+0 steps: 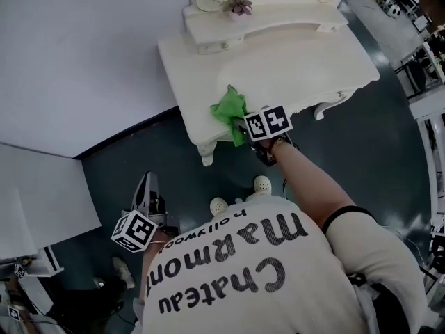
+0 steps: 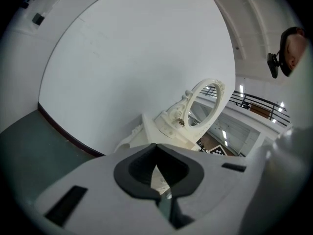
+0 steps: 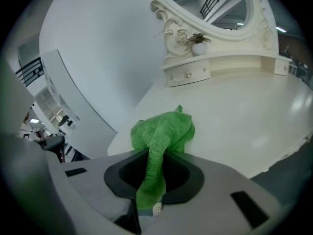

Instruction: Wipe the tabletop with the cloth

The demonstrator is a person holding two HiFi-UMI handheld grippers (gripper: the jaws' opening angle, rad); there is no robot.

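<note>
A green cloth (image 1: 230,110) lies bunched at the near left edge of the cream dressing table (image 1: 306,68). My right gripper (image 1: 245,125) is shut on the cloth, whose tail (image 3: 152,180) runs back between the jaws while the bunch (image 3: 166,129) rests on the tabletop (image 3: 244,111). My left gripper (image 1: 149,193) hangs low beside the person's body, away from the table, jaws together with nothing between them. In the left gripper view (image 2: 157,173) the table and its oval mirror (image 2: 205,104) stand far ahead.
A raised back shelf with a small drawer (image 3: 188,74) and a little potted plant (image 1: 240,6) runs along the table's far side below the mirror. A white wall (image 1: 76,54) lies left of the table. The dark floor (image 1: 361,158) surrounds it, with racks at the right.
</note>
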